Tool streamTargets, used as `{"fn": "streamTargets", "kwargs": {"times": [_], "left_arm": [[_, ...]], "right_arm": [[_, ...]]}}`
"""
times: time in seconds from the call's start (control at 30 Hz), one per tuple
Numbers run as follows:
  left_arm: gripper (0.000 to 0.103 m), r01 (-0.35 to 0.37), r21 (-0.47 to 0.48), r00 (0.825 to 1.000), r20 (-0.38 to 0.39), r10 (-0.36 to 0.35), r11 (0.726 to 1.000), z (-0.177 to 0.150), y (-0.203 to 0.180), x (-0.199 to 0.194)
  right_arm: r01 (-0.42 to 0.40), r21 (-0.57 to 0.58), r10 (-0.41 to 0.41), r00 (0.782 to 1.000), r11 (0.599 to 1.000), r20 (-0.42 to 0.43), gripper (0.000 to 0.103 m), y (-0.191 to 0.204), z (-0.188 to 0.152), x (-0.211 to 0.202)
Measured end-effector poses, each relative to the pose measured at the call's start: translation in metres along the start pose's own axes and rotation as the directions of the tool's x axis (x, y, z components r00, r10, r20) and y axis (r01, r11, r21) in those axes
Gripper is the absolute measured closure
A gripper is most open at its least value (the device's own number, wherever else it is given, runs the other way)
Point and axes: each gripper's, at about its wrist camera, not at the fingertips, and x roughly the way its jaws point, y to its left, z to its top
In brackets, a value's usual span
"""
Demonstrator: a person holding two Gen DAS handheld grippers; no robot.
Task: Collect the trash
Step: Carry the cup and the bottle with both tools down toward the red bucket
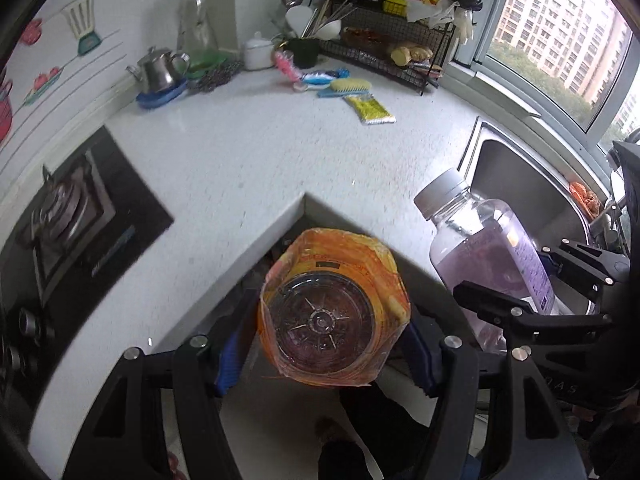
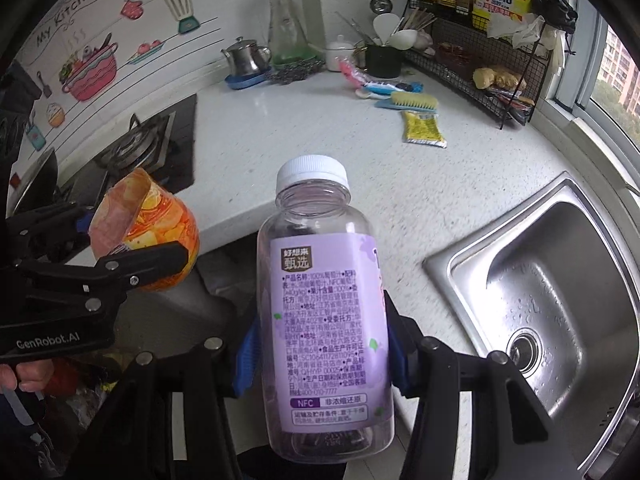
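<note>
A clear plastic bottle with a purple label (image 2: 326, 320) and a white cap fills the right wrist view, clamped across its body by the blue pads of the right tongs (image 2: 320, 354). It is empty or nearly so, and hangs in the air out past the front edge of the white surface (image 2: 320, 136), off the near left corner of the steel sink (image 2: 560, 280). To the left of the sink, and just beside the bottle, the left tongs (image 1: 332, 344) clench an orange-wrapped clear container (image 1: 334, 308), its moulded base turned toward the camera; it too hangs over the gap in front of the surface's inner corner. So both pieces of trash are in hand and clear of the surface, and the step appears to be carrying them to a bin. No bin shows in either view, so the next move likely calls for bringing both loads over its mouth, then releasing each grip in turn. A yellow foil sachet (image 2: 424, 128) lies on the surface well behind the sink, near a brush, and may be further trash to collect.
</note>
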Motion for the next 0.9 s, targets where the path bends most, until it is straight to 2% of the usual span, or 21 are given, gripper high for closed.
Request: {"fn": "streamTargets", "kwargs": {"times": [0.2,0.43,0.5,0.63,0.77,0.9], "left_arm": [[0.039,-0.023,-0.066,0.999,-0.05,0.02,0.998,-0.041,0.015,0.004],[0.039,-0.071,-0.114,0.986,-0.157,0.052,0.991,-0.088,0.03,0.038],[0.039,-0.073,-0.121,0.982,-0.184,0.05,0.99,-0.098,0.033,0.052],[0.039,-0.069,-0.154,0.966,-0.256,0.028,0.986,-0.12,0.042,0.095],[0.039,-0.043,-0.179,0.961,-0.277,-0.008,0.983,-0.133,0.049,0.135],[0.039,-0.044,-0.172,0.954,-0.3,-0.009,0.984,-0.142,0.055,0.177]], "right_arm": [[0.002,-0.048,-0.003,1.0,0.999,-0.021,0.053,0.03,-0.026,0.007],[-0.052,-0.059,0.045,0.993,0.997,-0.114,0.053,0.047,-0.053,0.046],[-0.079,-0.064,0.069,0.987,0.995,-0.144,0.053,0.047,-0.062,0.063],[-0.081,-0.067,0.066,0.977,0.994,-0.205,0.053,0.046,-0.076,0.102],[-0.076,-0.064,0.058,0.968,0.995,-0.243,0.053,0.038,-0.087,0.142],[-0.045,-0.069,0.025,0.965,0.997,-0.262,0.053,0.028,-0.094,0.18]]}}
